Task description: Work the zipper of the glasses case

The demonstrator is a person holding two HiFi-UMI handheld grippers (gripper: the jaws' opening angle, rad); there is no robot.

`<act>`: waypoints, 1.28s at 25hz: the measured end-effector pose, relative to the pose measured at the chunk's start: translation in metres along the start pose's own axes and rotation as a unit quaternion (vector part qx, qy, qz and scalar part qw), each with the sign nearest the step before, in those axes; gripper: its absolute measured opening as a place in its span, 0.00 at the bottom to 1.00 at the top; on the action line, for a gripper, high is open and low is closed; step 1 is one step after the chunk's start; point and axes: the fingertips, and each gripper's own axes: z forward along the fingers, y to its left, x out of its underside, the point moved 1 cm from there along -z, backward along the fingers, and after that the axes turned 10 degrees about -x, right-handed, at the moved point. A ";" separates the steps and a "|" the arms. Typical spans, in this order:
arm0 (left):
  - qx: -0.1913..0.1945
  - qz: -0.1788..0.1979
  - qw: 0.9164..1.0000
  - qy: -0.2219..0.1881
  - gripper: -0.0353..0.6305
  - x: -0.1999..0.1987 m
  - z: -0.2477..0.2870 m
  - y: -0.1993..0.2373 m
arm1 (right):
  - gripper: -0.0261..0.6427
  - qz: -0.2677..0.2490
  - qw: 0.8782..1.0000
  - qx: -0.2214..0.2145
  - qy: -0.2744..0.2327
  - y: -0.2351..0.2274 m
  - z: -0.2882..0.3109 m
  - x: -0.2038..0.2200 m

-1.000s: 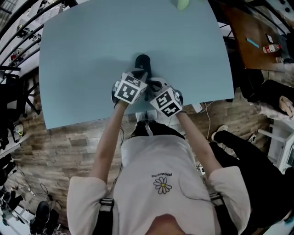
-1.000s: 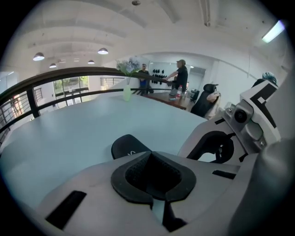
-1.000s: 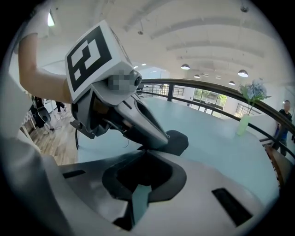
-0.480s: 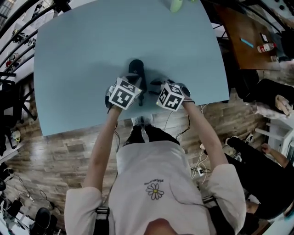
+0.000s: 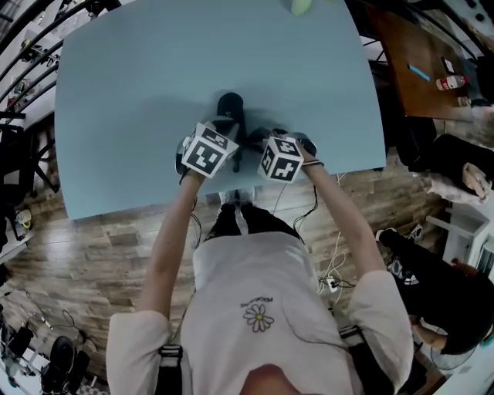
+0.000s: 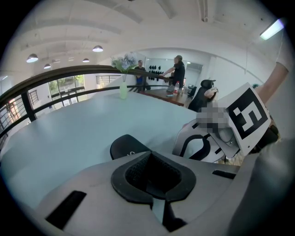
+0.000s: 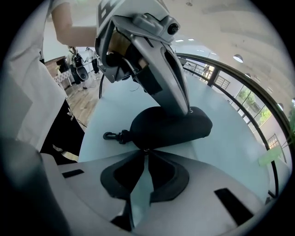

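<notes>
Tongs converge on a black glasses case (image 7: 171,126) that lies near the worktop's near edge, about midway along it. The right gripper (image 7: 145,151) has just been closing its jaws. Their tips pinch together at the case's nearest seam, apparently on the zipper pull (image 7: 144,148), though the tab is too small to make out for certain. The left gripper (image 6: 151,161) has its jaws fully together with nothing between them. In the right gripper view its closed tip bears down on the top of the case, seemingly to pin it.

The case looks zipped shut along all of the seam that shows, and its snap clip (image 7: 110,135) lies on the worktop beside one end. The job therefore appears to stand at the first grip: the pull is taken and the whole run of the zipper is left to do.

Room is tight only toward the person, where the light-blue worktop (image 5: 131,85) ends just behind both grippers, which stand close together. Bare surface stretches to the left, right and far edges. A pale green object (image 5: 302,6) at the far edge is well apart.
</notes>
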 end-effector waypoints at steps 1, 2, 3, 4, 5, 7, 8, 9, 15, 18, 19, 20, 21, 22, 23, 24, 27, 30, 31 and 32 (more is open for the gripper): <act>-0.001 0.000 1.000 0.001 0.07 0.000 0.000 0.000 | 0.08 0.003 1.000 0.002 0.000 0.001 -0.002 0.001; -0.001 0.001 1.000 0.001 0.07 0.000 0.000 -0.001 | 0.08 0.005 1.000 0.002 0.000 0.001 -0.003 0.001; -0.002 0.001 1.000 0.002 0.07 0.000 0.000 -0.001 | 0.08 0.006 1.000 0.002 0.001 0.002 -0.005 0.001; -0.002 0.001 1.000 0.003 0.07 0.000 -0.001 -0.001 | 0.08 0.007 1.000 0.002 0.002 0.003 -0.006 0.001; -0.002 0.001 1.000 0.004 0.07 0.001 -0.001 -0.001 | 0.08 0.007 1.000 0.004 0.001 0.003 -0.008 0.001; -0.002 0.001 1.000 0.003 0.07 0.000 -0.001 -0.001 | 0.06 0.008 1.000 0.012 -0.002 0.004 -0.011 0.001; -0.002 0.001 1.000 0.003 0.07 0.000 -0.001 -0.001 | 0.06 0.010 1.000 0.016 -0.003 0.004 -0.012 0.001; -0.002 0.001 1.000 0.003 0.07 0.000 -0.001 -0.001 | 0.06 0.011 1.000 0.021 -0.002 0.004 -0.012 0.000; -0.003 0.006 1.000 0.003 0.07 0.000 0.000 -0.003 | 0.05 0.043 0.999 0.010 0.001 0.005 -0.010 0.002; -0.004 0.006 1.000 0.002 0.07 0.000 0.002 -0.003 | 0.05 0.045 0.999 -0.006 -0.004 0.019 -0.008 -0.006; -0.004 0.008 1.000 0.002 0.07 -0.001 0.002 -0.003 | 0.05 0.045 0.999 -0.005 -0.005 0.025 -0.005 -0.012; -0.005 0.012 1.000 0.002 0.07 -0.001 0.002 -0.004 | 0.05 0.046 0.999 0.000 -0.004 0.029 -0.002 -0.018; -0.006 0.017 1.000 0.002 0.07 -0.001 0.002 -0.004 | 0.05 0.047 0.999 0.008 -0.002 0.032 0.002 -0.021; -0.005 0.022 1.000 0.001 0.07 -0.001 0.001 -0.004 | 0.05 0.048 0.999 0.015 0.000 0.033 0.003 -0.023; -0.004 0.024 1.000 0.001 0.07 -0.001 0.001 -0.003 | 0.05 0.046 0.999 0.021 0.001 0.032 0.004 -0.024; -0.003 0.024 1.000 0.001 0.07 0.000 0.000 -0.003 | 0.05 0.038 0.999 0.025 0.005 0.032 0.003 -0.023; -0.013 0.026 1.000 0.010 0.07 0.000 -0.003 -0.002 | 0.05 -0.030 0.996 0.059 0.063 0.027 -0.004 -0.012; -0.020 0.042 0.999 0.021 0.07 -0.001 -0.003 -0.005 | 0.05 -0.052 0.988 0.098 0.109 0.015 -0.016 0.011; -0.017 0.044 0.999 0.022 0.07 -0.002 -0.002 -0.007 | 0.05 -0.043 0.987 0.106 0.112 0.011 -0.020 0.018; -0.015 0.045 0.999 0.021 0.07 -0.002 -0.002 -0.009 | 0.05 -0.033 0.987 0.111 0.111 0.008 -0.023 0.023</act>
